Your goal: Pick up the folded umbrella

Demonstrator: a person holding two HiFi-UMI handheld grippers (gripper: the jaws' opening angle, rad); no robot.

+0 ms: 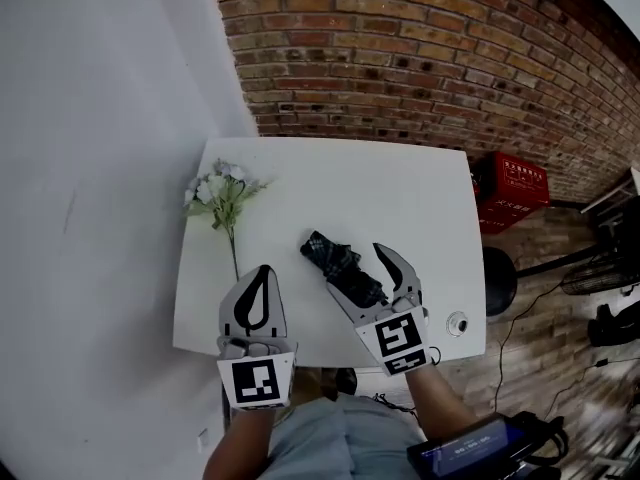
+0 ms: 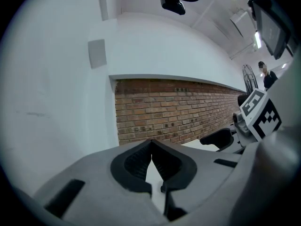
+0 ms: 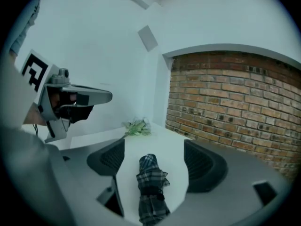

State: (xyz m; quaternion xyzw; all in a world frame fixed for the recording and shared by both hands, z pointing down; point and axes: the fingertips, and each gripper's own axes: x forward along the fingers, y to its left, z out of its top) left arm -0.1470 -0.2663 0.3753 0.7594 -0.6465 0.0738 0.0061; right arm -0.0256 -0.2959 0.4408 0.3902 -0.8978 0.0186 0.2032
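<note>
The folded umbrella [image 1: 340, 265], dark plaid with a strap around it, lies on the white table [image 1: 400, 198] near its front middle. My right gripper [image 1: 372, 280] is open, and the umbrella's near end lies between its jaws without being clamped. In the right gripper view the umbrella [image 3: 151, 187] runs down the gap between the two black pads [image 3: 203, 166], with the right gripper [image 3: 155, 163] astride it. My left gripper [image 1: 262, 273] is shut and empty at the table's front left, its tips meeting in the left gripper view [image 2: 151, 149].
A bunch of pale flowers [image 1: 222, 196] lies at the table's left side. A small round object [image 1: 457, 323] sits near the front right corner. A red crate [image 1: 512, 188] and a black stool [image 1: 498, 280] stand right of the table. A brick wall [image 1: 420, 58] is behind.
</note>
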